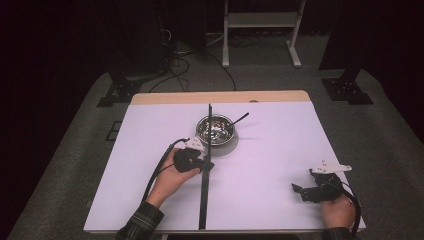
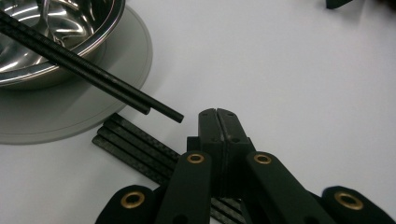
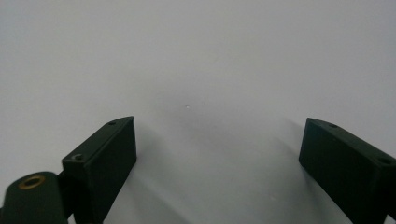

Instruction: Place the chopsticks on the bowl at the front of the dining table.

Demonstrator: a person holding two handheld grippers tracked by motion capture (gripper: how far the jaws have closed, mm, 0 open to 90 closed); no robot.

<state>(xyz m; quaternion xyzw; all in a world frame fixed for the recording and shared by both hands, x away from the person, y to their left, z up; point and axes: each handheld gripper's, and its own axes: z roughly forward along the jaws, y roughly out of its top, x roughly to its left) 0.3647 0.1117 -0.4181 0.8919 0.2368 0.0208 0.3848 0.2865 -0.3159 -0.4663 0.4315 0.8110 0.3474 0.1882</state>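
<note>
From above we see our left claw (image 1: 204,164) pressed together beside the shiny steel bowl (image 1: 215,129); its own view reveals black carbon rods (image 2: 135,144) lying underneath on the white desk (image 1: 270,150). Our right claw (image 1: 300,191) is spread.

Your counter (image 1: 270,165) carries a bowl (image 1: 215,129) at its far middle, set on a flat mat (image 2: 70,112), with a utensil (image 1: 240,118) resting in the bowl and its handle reaching out over the rim to the right. A long strip (image 1: 203,200) runs along the middle of the counter from the near edge toward the bowl, passing just left of the bowl's centre. Your left gripper (image 1: 192,160) sits just before the bowl against the strip, rods (image 2: 93,77) lying across the bowl's rim beside it; your right gripper (image 1: 315,187) rests near the right near corner, well apart from the bowl.
</note>
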